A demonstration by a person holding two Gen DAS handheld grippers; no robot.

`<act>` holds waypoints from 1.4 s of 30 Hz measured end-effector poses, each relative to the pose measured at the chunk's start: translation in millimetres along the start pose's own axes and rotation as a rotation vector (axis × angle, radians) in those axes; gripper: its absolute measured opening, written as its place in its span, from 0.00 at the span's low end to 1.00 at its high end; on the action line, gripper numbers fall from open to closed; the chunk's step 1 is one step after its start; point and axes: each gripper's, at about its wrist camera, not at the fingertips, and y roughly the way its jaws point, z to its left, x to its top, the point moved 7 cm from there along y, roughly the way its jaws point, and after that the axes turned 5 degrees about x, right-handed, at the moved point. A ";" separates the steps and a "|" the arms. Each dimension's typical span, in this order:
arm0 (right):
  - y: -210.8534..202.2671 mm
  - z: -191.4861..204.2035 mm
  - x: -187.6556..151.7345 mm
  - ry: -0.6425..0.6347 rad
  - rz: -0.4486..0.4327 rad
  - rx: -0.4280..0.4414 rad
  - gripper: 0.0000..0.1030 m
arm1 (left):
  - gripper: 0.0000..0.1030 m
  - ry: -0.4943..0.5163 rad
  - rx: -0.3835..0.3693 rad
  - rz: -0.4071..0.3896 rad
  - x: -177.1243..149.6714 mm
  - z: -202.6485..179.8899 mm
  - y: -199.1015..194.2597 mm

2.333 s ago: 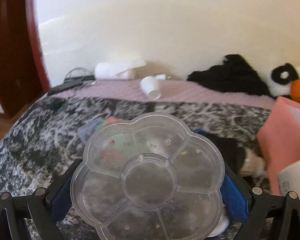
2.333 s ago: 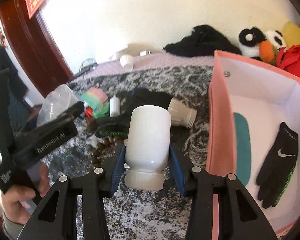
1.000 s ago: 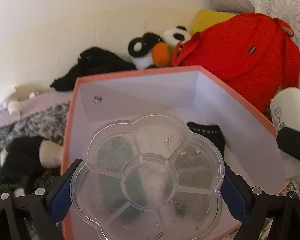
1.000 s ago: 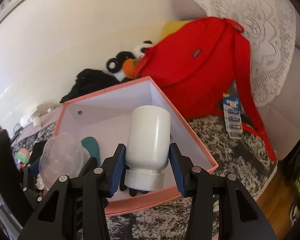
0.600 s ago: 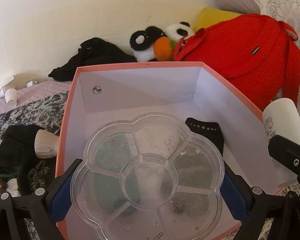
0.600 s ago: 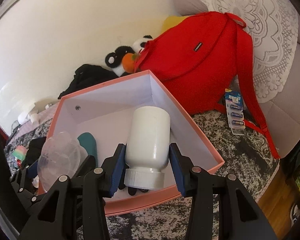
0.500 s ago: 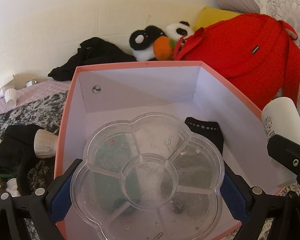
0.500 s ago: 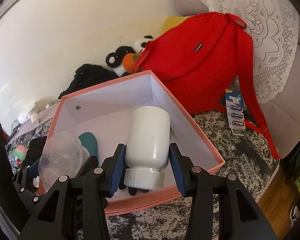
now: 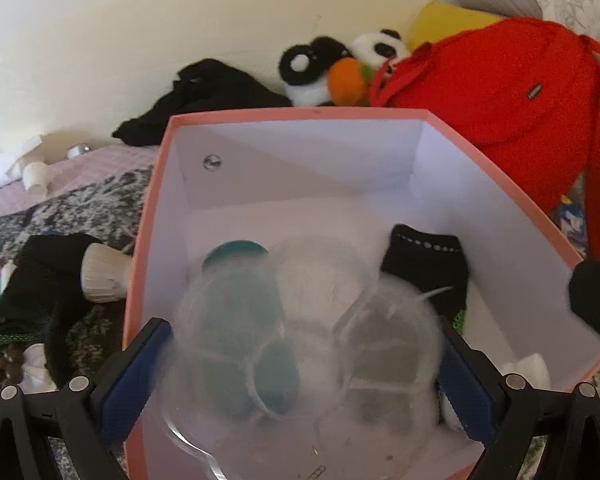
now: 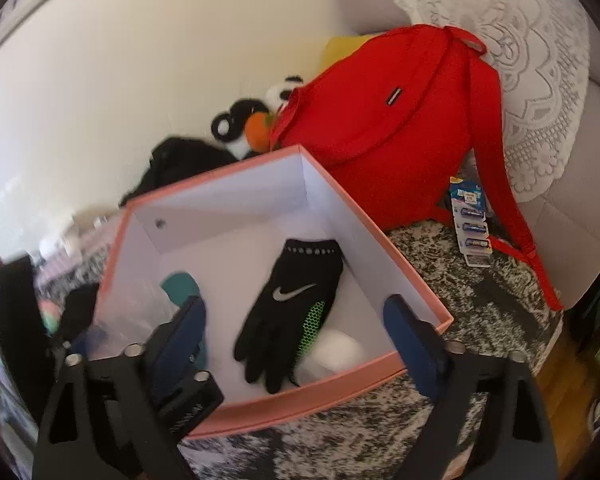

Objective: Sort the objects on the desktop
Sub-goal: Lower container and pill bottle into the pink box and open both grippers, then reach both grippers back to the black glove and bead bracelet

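Observation:
My right gripper (image 10: 294,312) hangs over the pink box (image 10: 300,400) with its jaws opening and nothing between them. The white bottle (image 10: 336,350) lies on the box floor beside a black glove (image 10: 296,300) and a teal object (image 10: 180,286). In the left wrist view my left gripper (image 9: 302,330) is also above the box (image 9: 300,114). The clear flower-shaped tray (image 9: 300,360) between its blue pads is motion-blurred and tilted, loose from them. The bottle (image 9: 528,368) shows in the box's near right corner.
A red backpack (image 10: 400,120) leans behind the box, with a battery pack (image 10: 472,224) at its foot. A panda plush (image 9: 324,68) and black clothing (image 9: 208,96) lie by the wall. Left of the box, another white bottle (image 9: 104,276) rests on dark cloth.
The right jaws have spread wide and the white bottle has dropped into the box. The clear tray, sharp and level before, now blurs and sinks between the left fingers.

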 end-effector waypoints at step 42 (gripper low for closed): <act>19.7 196.0 -25.6 -0.150 0.034 0.247 0.81 | 0.99 -0.276 0.189 0.001 -9.8 204.9 -8.1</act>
